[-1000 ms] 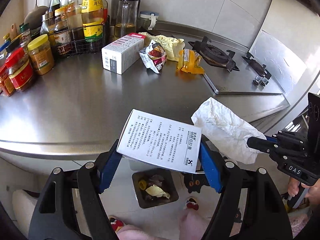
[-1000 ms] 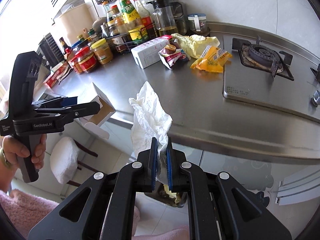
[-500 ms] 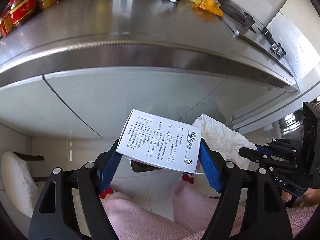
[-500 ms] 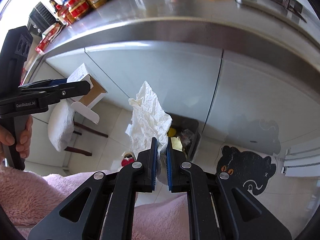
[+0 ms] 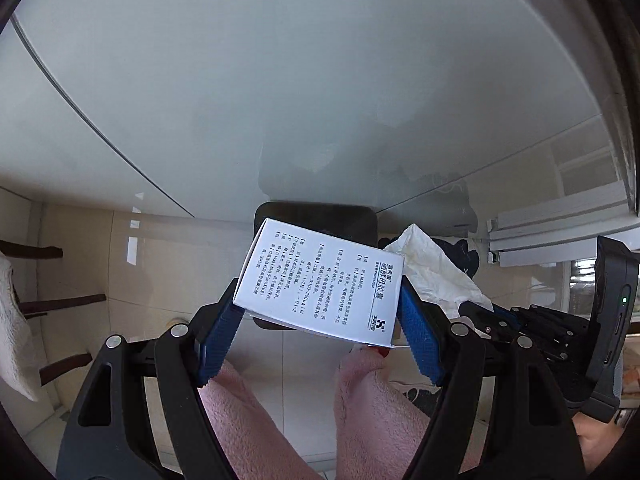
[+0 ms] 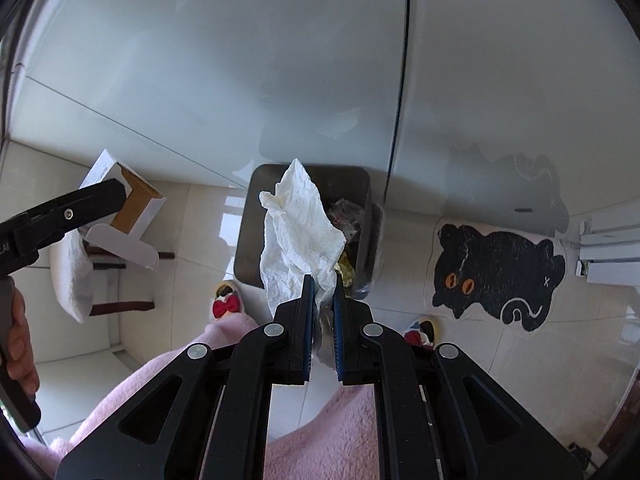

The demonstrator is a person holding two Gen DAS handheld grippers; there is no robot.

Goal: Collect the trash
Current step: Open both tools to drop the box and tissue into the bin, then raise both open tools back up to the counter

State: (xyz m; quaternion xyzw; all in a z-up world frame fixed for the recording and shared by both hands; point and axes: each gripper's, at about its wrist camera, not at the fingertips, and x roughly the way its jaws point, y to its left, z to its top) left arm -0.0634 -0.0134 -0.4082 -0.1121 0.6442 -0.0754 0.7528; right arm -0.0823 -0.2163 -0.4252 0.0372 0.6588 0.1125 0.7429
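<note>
My left gripper (image 5: 320, 312) is shut on a white printed carton (image 5: 320, 280), held over the dark trash bin (image 5: 316, 216) on the floor. The carton also shows at the left of the right wrist view (image 6: 128, 216), its flap open. My right gripper (image 6: 322, 288) is shut on a crumpled white tissue (image 6: 300, 236), which hangs above the bin (image 6: 256, 216). The bin holds wrappers and other trash. The tissue also shows in the left wrist view (image 5: 436, 272), to the right of the carton.
Grey cabinet doors (image 6: 240, 60) rise right behind the bin. A black cat-shaped mat (image 6: 496, 272) lies on the tiled floor to the right. A stool with a white cushion (image 6: 72, 280) stands at the left. The person's pink-clad legs (image 6: 224, 344) and slippers are below the grippers.
Both grippers have dropped from counter height to just above the bin, still holding the carton and the tissue. The countertop has left both views.
</note>
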